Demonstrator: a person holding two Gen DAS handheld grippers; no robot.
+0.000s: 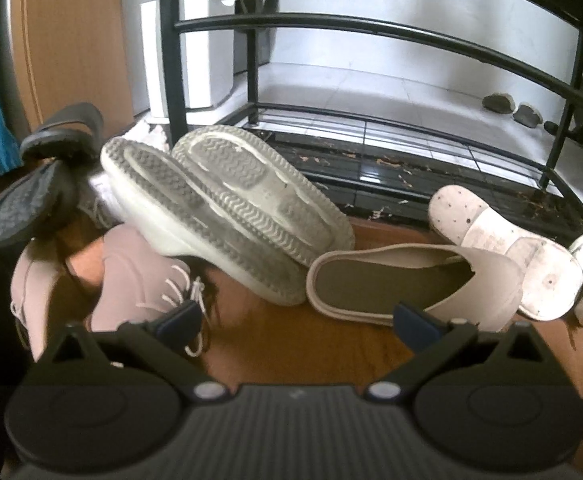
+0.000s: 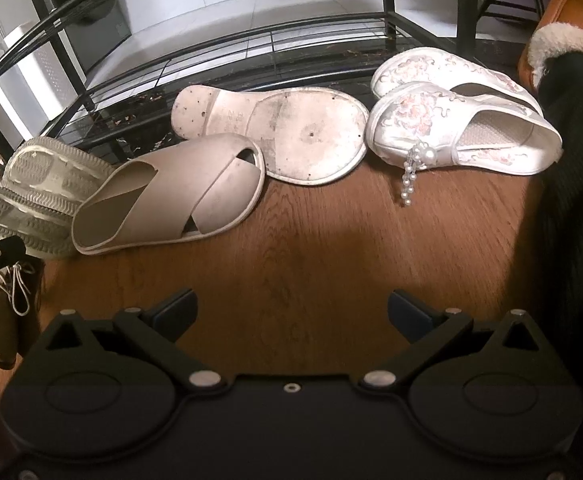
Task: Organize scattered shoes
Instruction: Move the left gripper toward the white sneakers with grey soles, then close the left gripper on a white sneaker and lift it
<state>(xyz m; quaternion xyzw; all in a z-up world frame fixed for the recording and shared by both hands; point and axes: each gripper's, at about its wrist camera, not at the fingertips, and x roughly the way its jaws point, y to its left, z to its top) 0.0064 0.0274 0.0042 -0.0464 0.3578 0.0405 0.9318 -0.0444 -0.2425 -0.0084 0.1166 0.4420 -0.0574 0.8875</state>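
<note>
Shoes lie scattered on a wooden floor before a black metal shoe rack point(image 1: 371, 32). In the left wrist view, two white shoes point(image 1: 231, 196) lie sole-up, pink lace-up shoes point(image 1: 139, 280) at left, black sandals point(image 1: 31, 196) far left, a beige cross-strap slide point(image 1: 411, 280) upright and its mate point(image 1: 503, 240) sole-up. My left gripper point(image 1: 297, 324) is open and empty above the floor. In the right wrist view, the beige slide point(image 2: 171, 192), its overturned mate point(image 2: 283, 132) and two white embroidered shoes point(image 2: 463, 128) lie ahead. My right gripper point(image 2: 293, 312) is open and empty.
The rack's lower wire shelf point(image 2: 251, 52) sits just behind the shoes. A white box point(image 1: 203, 48) stands behind the rack at left. An orange fur-lined boot point(image 2: 563, 40) and a dark garment point(image 2: 571, 200) are at the right. A wooden panel point(image 1: 71, 40) is at the left.
</note>
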